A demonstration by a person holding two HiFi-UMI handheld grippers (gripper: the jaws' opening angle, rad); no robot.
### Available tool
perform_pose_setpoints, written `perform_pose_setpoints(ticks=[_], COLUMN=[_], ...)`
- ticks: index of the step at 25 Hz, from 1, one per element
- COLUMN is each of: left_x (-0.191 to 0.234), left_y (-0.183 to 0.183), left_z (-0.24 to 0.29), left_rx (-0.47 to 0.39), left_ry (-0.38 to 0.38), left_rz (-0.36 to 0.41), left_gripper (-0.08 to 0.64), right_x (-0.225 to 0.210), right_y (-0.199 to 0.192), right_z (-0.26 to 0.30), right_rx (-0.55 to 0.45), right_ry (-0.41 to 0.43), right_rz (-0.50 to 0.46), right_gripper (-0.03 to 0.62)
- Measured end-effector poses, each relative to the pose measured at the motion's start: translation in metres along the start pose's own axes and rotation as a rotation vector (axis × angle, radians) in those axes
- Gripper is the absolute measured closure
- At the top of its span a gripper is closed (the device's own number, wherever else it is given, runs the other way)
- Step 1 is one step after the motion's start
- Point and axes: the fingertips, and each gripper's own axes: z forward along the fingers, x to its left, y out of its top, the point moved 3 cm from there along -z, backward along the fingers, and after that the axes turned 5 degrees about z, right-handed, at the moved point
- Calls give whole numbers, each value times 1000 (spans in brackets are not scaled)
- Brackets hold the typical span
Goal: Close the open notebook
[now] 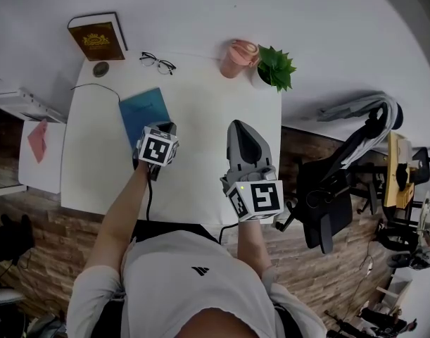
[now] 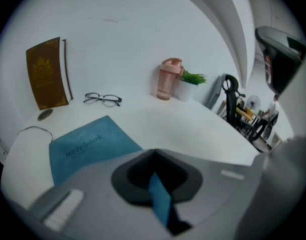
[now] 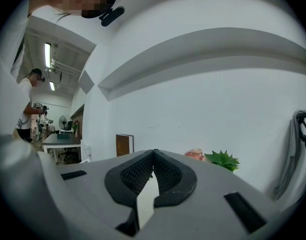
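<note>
Plainly, the blue notebook (image 1: 143, 111) lies closed and flat on the white table (image 1: 200, 111), left of centre in the head view, its cover up. In the left gripper view it sits at the lower left (image 2: 87, 146), with the word "notebook" legible on the cover.

The left gripper (image 1: 165, 127) sits at the notebook's lower right corner, tipped well downward. The bare left forearm (image 1: 123, 210) runs up to it from the lower left of the frame. In its own view the two jaws (image 2: 154, 151) are pressed together, and only a blue sliver shows in the slot behind the tips.

The right gripper (image 1: 238, 125) is held near level at the centre of the head view, nose toward the wall (image 1: 200, 13) at the top. Its jaws (image 3: 153, 151) are also pressed together, pinching nothing.

Along the table's far edge, from left to right, are a brown book (image 1: 97, 37) propped against the wall, a pair of glasses (image 1: 157, 63), a pink bottle (image 1: 239, 57) and a small green plant (image 1: 274, 67).
</note>
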Motion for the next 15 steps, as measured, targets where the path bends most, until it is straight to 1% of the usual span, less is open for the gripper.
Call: perform_pose_setpoints(ticks=[7, 15], left_x=[7, 24], left_y=[18, 16], left_z=[-40, -104], left_rx=[-163, -300], left_ry=[3, 37], left_rz=[-32, -33], left_gripper=[552, 552], right_x=[18, 52], right_y=[-1, 1], right_z=[0, 3], right_rx=[0, -19], right_ry=[11, 24], right_rz=[3, 0], right_gripper=[600, 600])
